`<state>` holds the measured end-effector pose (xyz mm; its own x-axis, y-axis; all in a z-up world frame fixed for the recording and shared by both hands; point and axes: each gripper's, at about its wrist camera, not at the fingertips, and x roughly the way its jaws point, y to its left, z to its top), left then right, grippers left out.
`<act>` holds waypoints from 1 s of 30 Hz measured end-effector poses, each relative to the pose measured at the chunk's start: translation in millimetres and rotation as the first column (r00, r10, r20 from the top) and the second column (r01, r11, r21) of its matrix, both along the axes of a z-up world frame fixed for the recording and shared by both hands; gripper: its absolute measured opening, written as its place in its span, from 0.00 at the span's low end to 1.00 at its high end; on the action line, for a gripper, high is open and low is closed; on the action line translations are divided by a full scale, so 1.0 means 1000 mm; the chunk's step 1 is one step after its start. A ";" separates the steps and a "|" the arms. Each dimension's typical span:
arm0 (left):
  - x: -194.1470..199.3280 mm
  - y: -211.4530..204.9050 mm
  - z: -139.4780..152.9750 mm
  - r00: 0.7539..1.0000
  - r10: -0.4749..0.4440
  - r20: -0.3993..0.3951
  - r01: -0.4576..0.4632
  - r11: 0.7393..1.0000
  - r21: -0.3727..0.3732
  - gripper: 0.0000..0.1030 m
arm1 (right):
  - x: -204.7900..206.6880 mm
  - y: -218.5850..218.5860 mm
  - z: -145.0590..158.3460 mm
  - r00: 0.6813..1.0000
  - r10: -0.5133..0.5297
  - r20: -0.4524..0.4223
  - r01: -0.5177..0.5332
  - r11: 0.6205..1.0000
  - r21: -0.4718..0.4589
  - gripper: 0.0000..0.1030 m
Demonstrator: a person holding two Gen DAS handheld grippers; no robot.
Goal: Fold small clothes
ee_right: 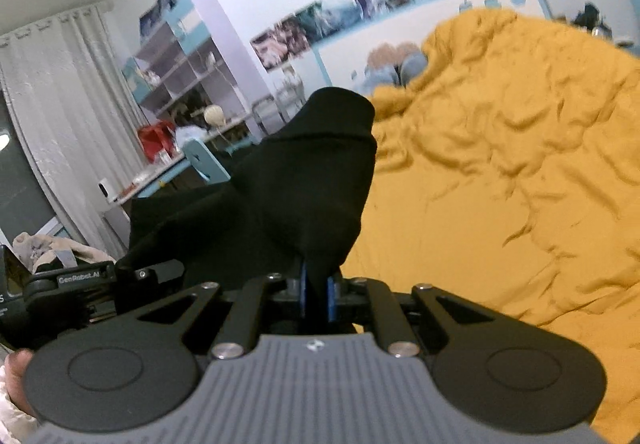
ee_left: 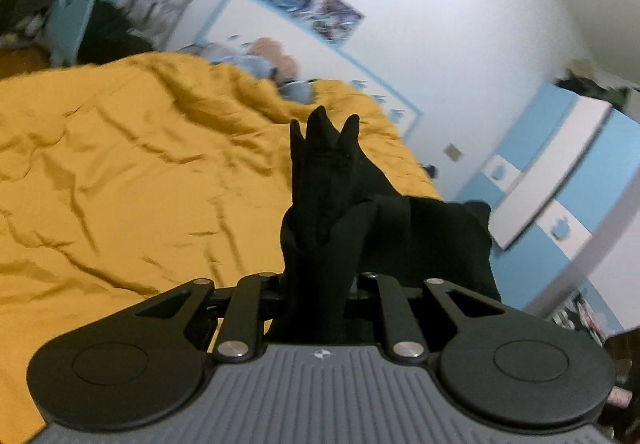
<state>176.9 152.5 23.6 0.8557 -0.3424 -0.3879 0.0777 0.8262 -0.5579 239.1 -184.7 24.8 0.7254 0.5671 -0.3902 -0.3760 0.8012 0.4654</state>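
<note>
A small black garment (ee_left: 332,204) is held up in the air above a bed with a wrinkled yellow cover (ee_left: 120,172). My left gripper (ee_left: 316,284) is shut on one bunched edge of it; the cloth sticks up in peaks and hides the fingertips. My right gripper (ee_right: 318,292) is shut on another part of the same black garment (ee_right: 304,180), clamped between its blue pads (ee_right: 331,300). The cloth spans leftward to the left gripper (ee_right: 80,284), seen at the lower left of the right wrist view.
The yellow bed cover (ee_right: 500,184) fills the right wrist view's right side. A soft toy (ee_left: 272,60) lies by the headboard. A blue and white wardrobe (ee_left: 560,180) stands right. A desk with a blue chair (ee_right: 204,160), shelves (ee_right: 180,72) and a curtain (ee_right: 52,116) stand left.
</note>
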 end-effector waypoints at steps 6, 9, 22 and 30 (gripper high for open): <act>-0.034 -0.028 0.027 0.994 -0.093 0.057 0.094 0.996 -0.005 0.18 | -0.050 -0.044 0.036 0.999 -0.017 0.045 0.017 1.000 0.007 0.04; -0.043 -0.038 0.032 0.987 -0.143 0.076 0.145 0.989 -0.017 0.18 | -0.069 -0.065 0.047 0.999 -0.033 0.030 0.032 0.999 0.040 0.04; 0.027 -0.034 -0.062 0.972 -0.171 -0.158 0.165 0.985 -0.052 0.18 | -0.028 -0.066 -0.037 0.979 -0.097 -0.178 0.097 0.995 -0.010 0.04; 0.075 -0.027 -0.098 0.944 -0.190 -0.271 0.186 0.982 -0.038 0.19 | 0.033 -0.048 -0.078 0.960 -0.115 -0.255 0.098 0.992 -0.078 0.04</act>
